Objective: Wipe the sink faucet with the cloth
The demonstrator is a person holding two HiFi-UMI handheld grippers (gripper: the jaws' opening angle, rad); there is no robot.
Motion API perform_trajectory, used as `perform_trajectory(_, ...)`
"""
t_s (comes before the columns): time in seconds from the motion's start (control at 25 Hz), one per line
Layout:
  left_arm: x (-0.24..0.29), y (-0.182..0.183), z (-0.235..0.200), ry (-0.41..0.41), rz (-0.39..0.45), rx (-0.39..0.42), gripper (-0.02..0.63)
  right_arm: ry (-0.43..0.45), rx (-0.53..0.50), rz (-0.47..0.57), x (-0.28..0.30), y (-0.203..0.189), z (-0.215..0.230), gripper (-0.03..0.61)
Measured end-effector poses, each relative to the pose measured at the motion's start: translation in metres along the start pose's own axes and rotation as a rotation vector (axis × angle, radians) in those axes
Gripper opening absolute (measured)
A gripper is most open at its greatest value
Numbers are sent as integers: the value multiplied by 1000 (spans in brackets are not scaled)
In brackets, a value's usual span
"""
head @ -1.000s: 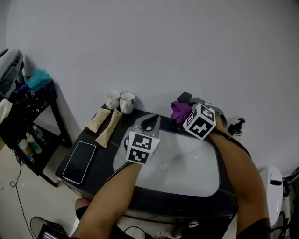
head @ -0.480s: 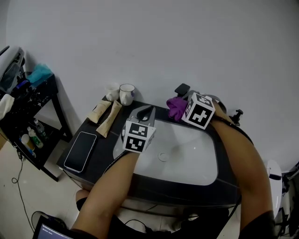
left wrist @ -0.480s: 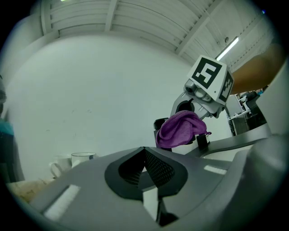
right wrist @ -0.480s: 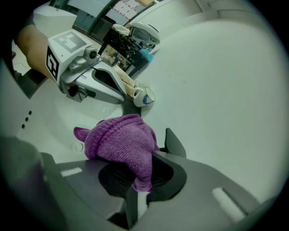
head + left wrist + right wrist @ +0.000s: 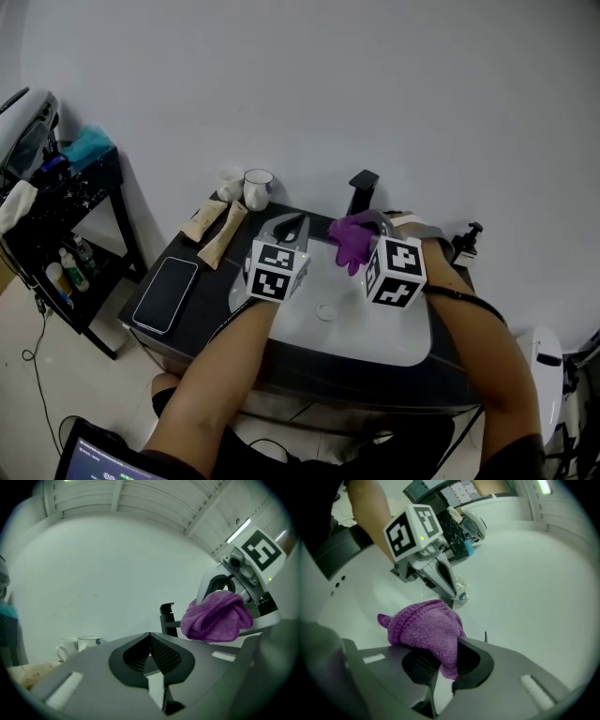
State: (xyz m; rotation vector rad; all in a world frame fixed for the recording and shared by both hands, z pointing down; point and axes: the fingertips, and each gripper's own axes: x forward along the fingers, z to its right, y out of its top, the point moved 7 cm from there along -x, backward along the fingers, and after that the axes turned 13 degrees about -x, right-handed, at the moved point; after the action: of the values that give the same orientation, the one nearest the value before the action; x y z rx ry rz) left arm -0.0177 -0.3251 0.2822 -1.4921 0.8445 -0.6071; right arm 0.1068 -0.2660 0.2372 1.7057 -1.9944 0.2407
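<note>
A black faucet (image 5: 362, 191) stands at the back rim of the white sink (image 5: 403, 328); in the left gripper view the faucet (image 5: 167, 618) shows just left of the cloth. My right gripper (image 5: 364, 234) is shut on a bunched purple cloth (image 5: 351, 239) and holds it over the basin, in front of and a little left of the faucet, apart from it. In the right gripper view the cloth (image 5: 425, 626) bulges out of the right gripper (image 5: 440, 662). My left gripper (image 5: 291, 227) hovers over the basin's left side, shut on nothing; its tips (image 5: 150, 637) meet.
On the black counter left of the sink lie a phone (image 5: 167, 293) and two tubes (image 5: 217, 234), with two mugs (image 5: 256, 187) behind them. A soap pump (image 5: 466, 241) stands at the right rear. A black shelf unit (image 5: 66, 202) with clutter is at far left.
My right gripper has pulled the purple cloth away from the faucet, forward and left over the basin, so the faucet now shows uncovered. The left gripper has barely moved.
</note>
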Motion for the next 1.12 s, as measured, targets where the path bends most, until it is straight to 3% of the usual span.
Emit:
perform_trajectory(0.24,1,1,2,-5,0,8,17,-3,91,57,5,4,-49,44)
perform_trajectory(0.48,3,1,3,-10,1,15,17,-231,230,-3,43,-14,-54,48)
perform_trajectory(0.72,9,-2,2,0,-15,24,17,-396,285,-60,78,-26,-54,49)
perform_trajectory(1.12,31,-1,1,-60,18,-13,17,-492,413,-111,101,-58,-26,52)
